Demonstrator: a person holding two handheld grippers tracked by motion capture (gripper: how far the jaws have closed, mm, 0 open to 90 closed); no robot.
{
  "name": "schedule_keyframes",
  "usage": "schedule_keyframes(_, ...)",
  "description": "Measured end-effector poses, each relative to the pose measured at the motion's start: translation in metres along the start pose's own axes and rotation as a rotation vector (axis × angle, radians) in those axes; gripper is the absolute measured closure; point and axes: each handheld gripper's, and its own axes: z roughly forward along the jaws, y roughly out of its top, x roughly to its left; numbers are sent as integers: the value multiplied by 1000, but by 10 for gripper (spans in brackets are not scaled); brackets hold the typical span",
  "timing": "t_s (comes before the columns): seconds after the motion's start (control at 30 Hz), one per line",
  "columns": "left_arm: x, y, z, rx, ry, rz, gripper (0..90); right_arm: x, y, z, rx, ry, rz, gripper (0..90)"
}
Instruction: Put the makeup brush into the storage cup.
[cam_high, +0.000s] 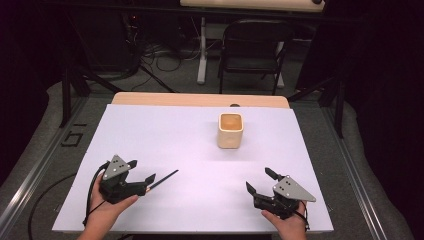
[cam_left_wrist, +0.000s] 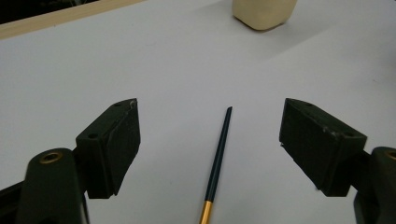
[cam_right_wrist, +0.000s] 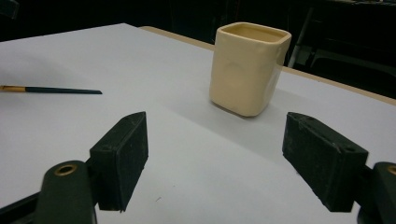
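A thin paintbrush (cam_high: 164, 179) with a dark handle and a gold ferrule lies on the white board (cam_high: 190, 150). My left gripper (cam_high: 142, 170) is open at the front left. The paintbrush (cam_left_wrist: 218, 163) lies flat between its spread jaws, touching neither, with its dark tip pointing away. A cream square cup (cam_high: 230, 130) stands upright past the middle of the board. My right gripper (cam_high: 258, 178) is open at the front right with nothing between its jaws. From the right gripper (cam_right_wrist: 215, 119) the cup (cam_right_wrist: 247, 67) stands just ahead and the paintbrush (cam_right_wrist: 56, 90) lies far left.
The white board covers a wooden table (cam_high: 200, 99) whose far edge shows behind it. A black chair (cam_high: 252, 50) and cables stand on the floor beyond the table. The cup's base (cam_left_wrist: 265, 11) shows at the top of the left gripper view.
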Motion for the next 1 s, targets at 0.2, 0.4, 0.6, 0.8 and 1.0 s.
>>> schedule_keyframes(0.2,2,10,-1,57,-5,-1,225,-2,-1,1,9,-3,7,223)
schedule_keyframes(0.4,4,18,-2,121,-16,4,225,-1,-2,2,11,-2,7,223)
schedule_keyframes(0.6,5,24,-1,170,-19,18,225,-2,-2,2,12,-2,7,224)
schedule_keyframes(0.8,6,29,1,218,-21,26,225,-2,-3,3,8,-2,6,226)
schedule_keyframes(1.0,6,34,3,268,-21,38,225,-2,-3,3,11,-1,4,225)
